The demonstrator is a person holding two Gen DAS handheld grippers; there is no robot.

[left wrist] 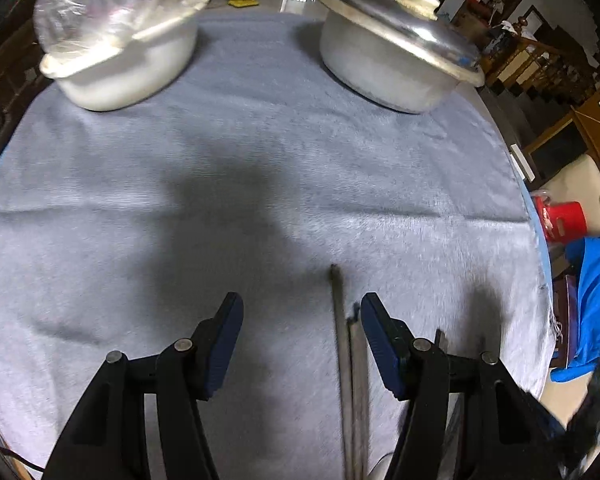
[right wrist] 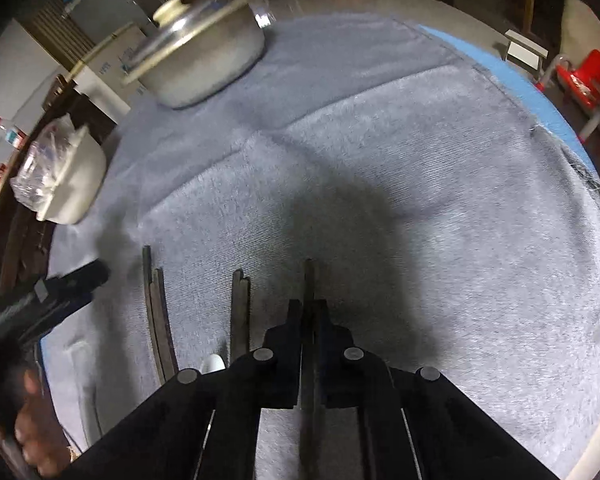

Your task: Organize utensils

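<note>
Chopsticks (right wrist: pixel 240 312) lie in loose pairs at lower left; right gripper (right wrist: pixel 310 312) fingers pinch one stick, left gripper (left wrist: pixel 302 320) half-open, empty. Sorting looks barely begun.

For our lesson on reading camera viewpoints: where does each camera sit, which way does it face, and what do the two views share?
Left wrist: rides the left gripper, tilted down over the grey cloth; its open jaws straddle dark chopsticks; no hand shows.
Right wrist: rides the right gripper, tilted down; its jaws are shut on one chopstick; the left gripper and a hand show at left.
Shared: the lidded metal pot, the bag-covered white pot and the cloth.
</note>
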